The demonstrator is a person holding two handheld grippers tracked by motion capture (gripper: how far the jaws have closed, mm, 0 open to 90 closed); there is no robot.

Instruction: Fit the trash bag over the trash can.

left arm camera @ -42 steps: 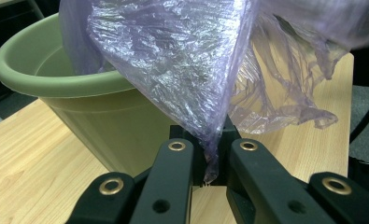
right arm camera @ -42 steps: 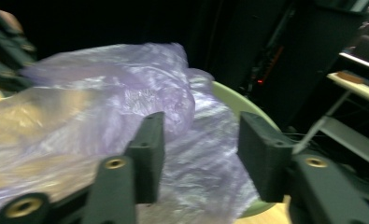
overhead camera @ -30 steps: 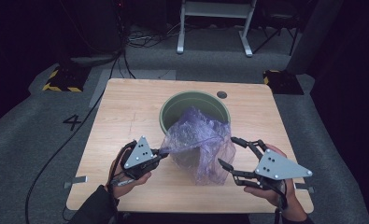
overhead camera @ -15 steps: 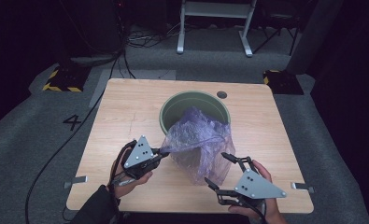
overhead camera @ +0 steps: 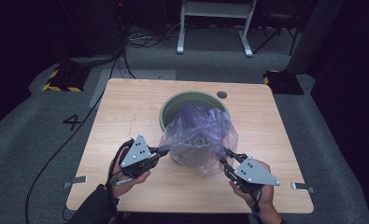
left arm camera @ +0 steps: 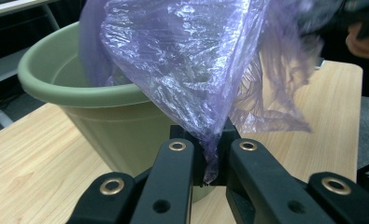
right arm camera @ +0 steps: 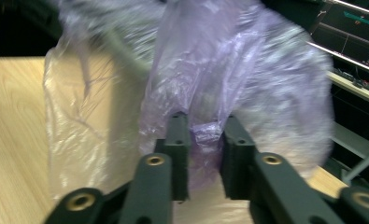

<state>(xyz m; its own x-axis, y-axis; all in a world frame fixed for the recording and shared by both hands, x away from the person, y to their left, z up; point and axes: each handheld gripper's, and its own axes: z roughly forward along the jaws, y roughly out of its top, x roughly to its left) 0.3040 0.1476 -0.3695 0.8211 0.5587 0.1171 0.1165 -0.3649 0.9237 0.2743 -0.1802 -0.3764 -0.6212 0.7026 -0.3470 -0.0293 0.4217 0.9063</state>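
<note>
You're lining the round green plastic pot [overhead camera: 191, 100] with the thin purple plastic bag [overhead camera: 198, 137], draped over its near rim. Your left gripper [overhead camera: 162, 151] pinches one edge; your right gripper [overhead camera: 226, 157], jaws just closing, has film bunched between them. Next, spread both hands apart.

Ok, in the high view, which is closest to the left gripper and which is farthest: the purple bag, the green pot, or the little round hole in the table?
From the left gripper:
1. Purple plastic bag: its edge is pinched in the jaws, draped over the pot's near side.
2. Green pot: just behind, mid-table.
3. Round hole: beyond the pot, near the table's far edge.
</note>
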